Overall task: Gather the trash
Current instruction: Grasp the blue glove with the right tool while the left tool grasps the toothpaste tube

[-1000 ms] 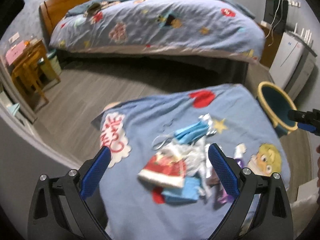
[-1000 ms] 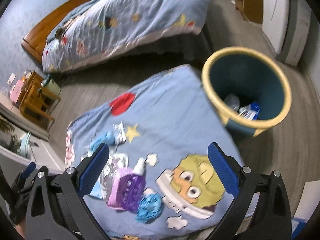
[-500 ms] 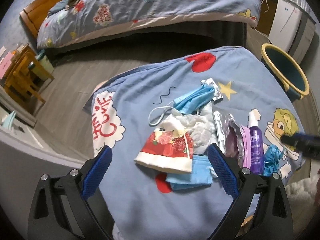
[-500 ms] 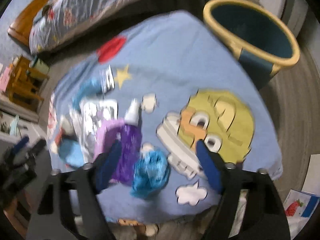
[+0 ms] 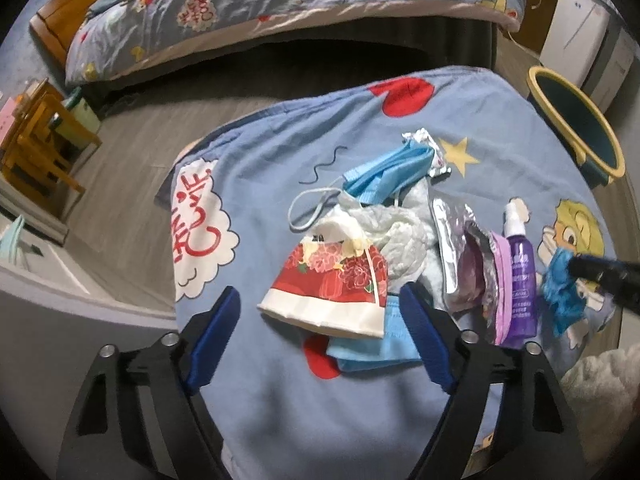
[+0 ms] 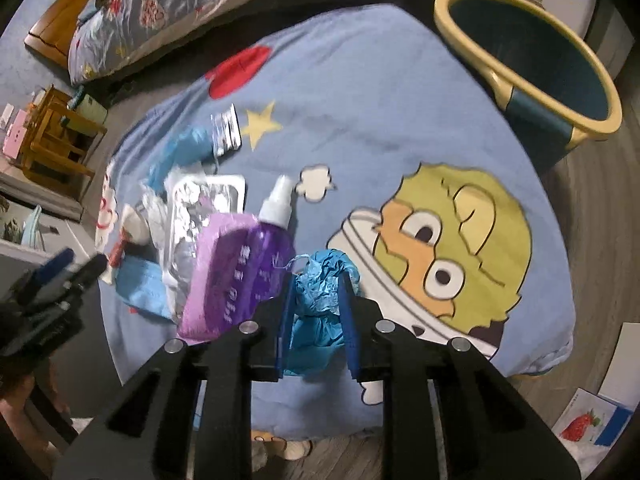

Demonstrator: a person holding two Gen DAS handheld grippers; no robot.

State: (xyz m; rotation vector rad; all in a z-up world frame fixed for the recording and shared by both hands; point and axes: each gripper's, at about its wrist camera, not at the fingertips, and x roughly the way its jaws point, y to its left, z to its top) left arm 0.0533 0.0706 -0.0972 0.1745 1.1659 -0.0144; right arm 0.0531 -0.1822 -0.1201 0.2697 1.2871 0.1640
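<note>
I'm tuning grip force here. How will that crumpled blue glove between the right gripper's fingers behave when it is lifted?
The blue glove looks thin and wrinkled, so it will probably be floppy and drape below the right gripper. It is likely very light, so little force should do. Its loose folds may snag the purple spray bottle beside it.

"ME WANT COOKIE" is printed in red on a white patch of the bed quilt (image 5: pixel 199 9); the purple bottle (image 5: pixel 519 280) label is illegible

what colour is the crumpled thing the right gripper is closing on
Bright blue: the crumpled wad between the right gripper fingers, clearest in the right wrist view.
</note>
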